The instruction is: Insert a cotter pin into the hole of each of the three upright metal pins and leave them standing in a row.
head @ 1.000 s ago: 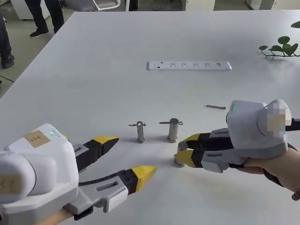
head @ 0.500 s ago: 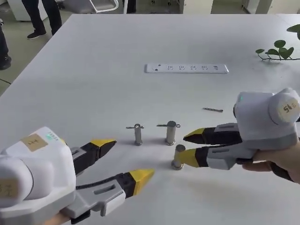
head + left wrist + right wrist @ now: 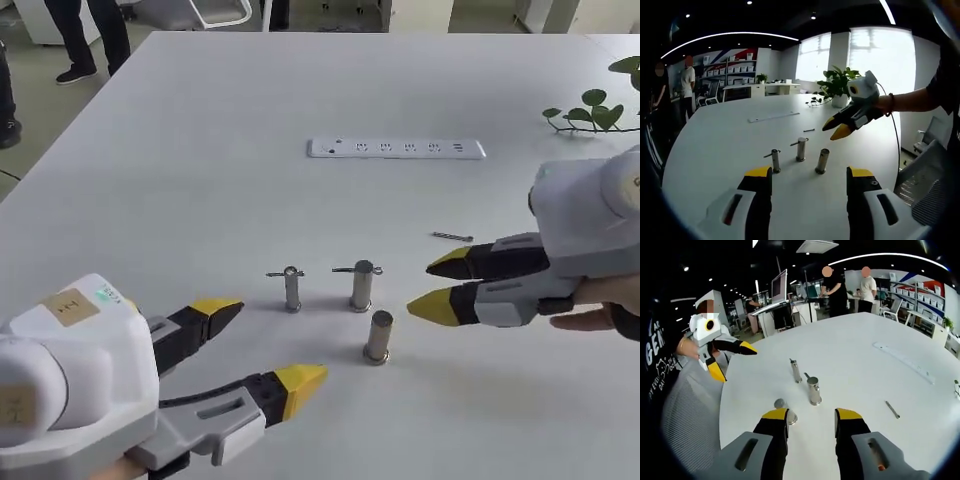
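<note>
1. The right hand-held gripper (image 3: 435, 285) has its yellow-tipped jaws partly apart. It's holding nothing and touching nothing.
2. The left hand-held gripper (image 3: 265, 342) is spread way wider and is empty too. It hovers over the near left of the bench (image 3: 200, 180).
3. The bare pin (image 3: 378, 336) stands upright just left of the right hand-held gripper's tips, with a small gap between them. In the right gripper view it sits right beside the left jaw's tip.
4. Behind it stand the left pin (image 3: 292, 288) and the middle pin (image 3: 362, 286), side by side. Each has a cotter pin through its top, poking out to the left.
5. The bare pin is a smooth grey metal cylinder with a wider foot. It's nearer the person than the other two, so it's out of their line.
6. A loose cotter pin (image 3: 452, 237) lies flat on the bench beyond the right hand-held gripper, and a white power strip (image 3: 396, 149) lies farther back.
</note>
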`<state>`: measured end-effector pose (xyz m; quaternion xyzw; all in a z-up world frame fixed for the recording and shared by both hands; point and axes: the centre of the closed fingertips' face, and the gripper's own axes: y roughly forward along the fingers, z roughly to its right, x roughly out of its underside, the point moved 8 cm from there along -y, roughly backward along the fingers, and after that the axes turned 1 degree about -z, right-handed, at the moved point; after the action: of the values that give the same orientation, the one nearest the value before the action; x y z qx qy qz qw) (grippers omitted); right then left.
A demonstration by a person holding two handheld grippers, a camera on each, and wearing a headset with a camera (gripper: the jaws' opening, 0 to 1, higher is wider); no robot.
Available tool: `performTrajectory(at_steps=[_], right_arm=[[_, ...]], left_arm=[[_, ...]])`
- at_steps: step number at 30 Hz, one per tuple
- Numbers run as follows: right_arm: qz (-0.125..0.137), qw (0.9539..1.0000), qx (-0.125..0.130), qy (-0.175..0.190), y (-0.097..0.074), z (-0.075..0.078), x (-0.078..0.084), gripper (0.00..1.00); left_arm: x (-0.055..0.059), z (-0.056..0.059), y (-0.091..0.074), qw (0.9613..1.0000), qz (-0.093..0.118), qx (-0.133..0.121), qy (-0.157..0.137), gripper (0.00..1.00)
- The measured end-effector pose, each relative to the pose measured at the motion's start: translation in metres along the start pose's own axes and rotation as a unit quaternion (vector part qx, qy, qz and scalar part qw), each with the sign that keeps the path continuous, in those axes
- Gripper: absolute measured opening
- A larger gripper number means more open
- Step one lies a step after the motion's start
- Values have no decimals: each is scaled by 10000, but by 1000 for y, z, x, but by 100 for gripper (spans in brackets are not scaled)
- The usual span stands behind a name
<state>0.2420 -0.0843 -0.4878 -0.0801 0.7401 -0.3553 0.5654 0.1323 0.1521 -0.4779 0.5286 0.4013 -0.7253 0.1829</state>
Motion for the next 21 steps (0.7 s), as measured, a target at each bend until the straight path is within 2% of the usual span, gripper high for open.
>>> performTrajectory(at_steps=[11, 14, 21], right_arm=[[-378, 9979, 467, 261, 1, 51, 15, 31], [-451, 9966, 539, 424, 3, 61, 17, 28], [-654, 9941, 722, 478, 8, 85, 19, 28]], left_arm=[[2, -3, 4, 9999, -52, 80, 36, 62], [3, -5, 5, 10000, -46, 79, 2, 62], [5, -7, 6, 9999, -78, 113, 6, 61]])
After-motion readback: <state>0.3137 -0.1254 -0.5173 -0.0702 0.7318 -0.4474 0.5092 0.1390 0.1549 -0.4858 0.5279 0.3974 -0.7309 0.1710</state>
